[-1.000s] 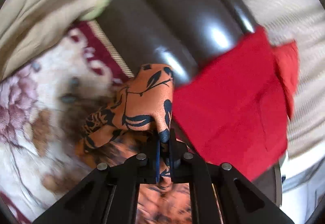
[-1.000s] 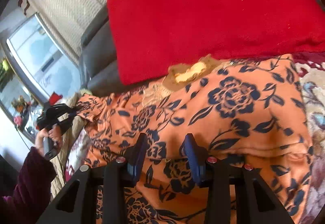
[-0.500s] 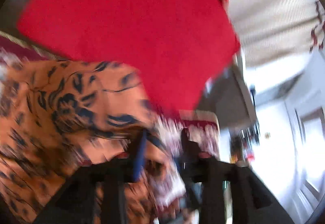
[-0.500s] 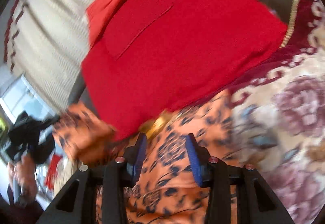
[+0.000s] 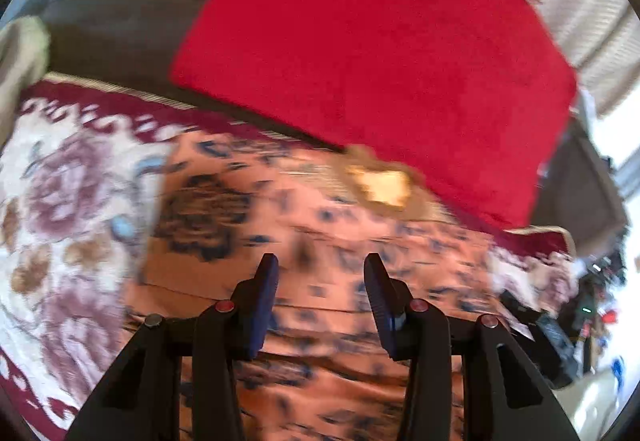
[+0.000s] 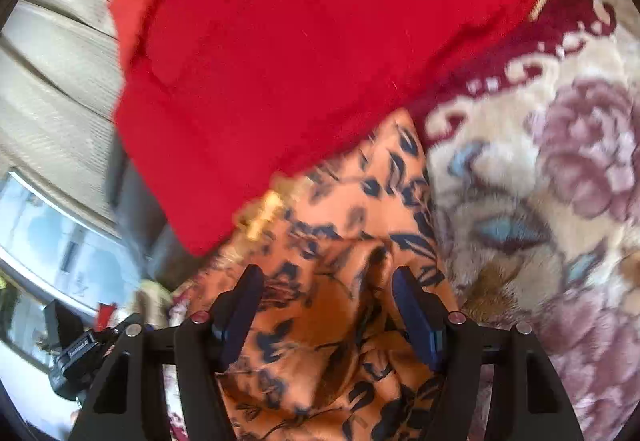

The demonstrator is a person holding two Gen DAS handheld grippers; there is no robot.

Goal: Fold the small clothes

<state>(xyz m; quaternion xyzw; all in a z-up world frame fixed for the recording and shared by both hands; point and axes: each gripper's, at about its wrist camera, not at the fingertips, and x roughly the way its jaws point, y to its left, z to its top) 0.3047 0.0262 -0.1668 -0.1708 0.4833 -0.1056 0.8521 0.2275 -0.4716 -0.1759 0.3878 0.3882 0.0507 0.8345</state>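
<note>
A small orange garment [image 5: 320, 225] with a dark blue flower print lies spread on a floral blanket [image 5: 72, 201], its yellowish neck label [image 5: 380, 185] close to a red cushion. My left gripper [image 5: 322, 275] hovers over the middle of the garment, open, with nothing between its pads. In the right wrist view the same garment [image 6: 340, 209] is bunched into folds at its edge. My right gripper [image 6: 328, 287] stands over these folds with its jaws opening. A ridge of cloth lies between the fingers, and the pads do not press on it.
The red cushion [image 5: 380, 61] leans on a dark sofa back [image 5: 120, 29] just behind the garment. Pale ribbed curtains [image 6: 52, 61] and a window are at the left of the right wrist view. A black device [image 6: 76, 353] shows at that view's lower left.
My left gripper has let go of the garment's corner and swung across it; the garment now lies flat below it. My right gripper's jaws have widened, and it has rolled and shifted toward the garment's edge.
</note>
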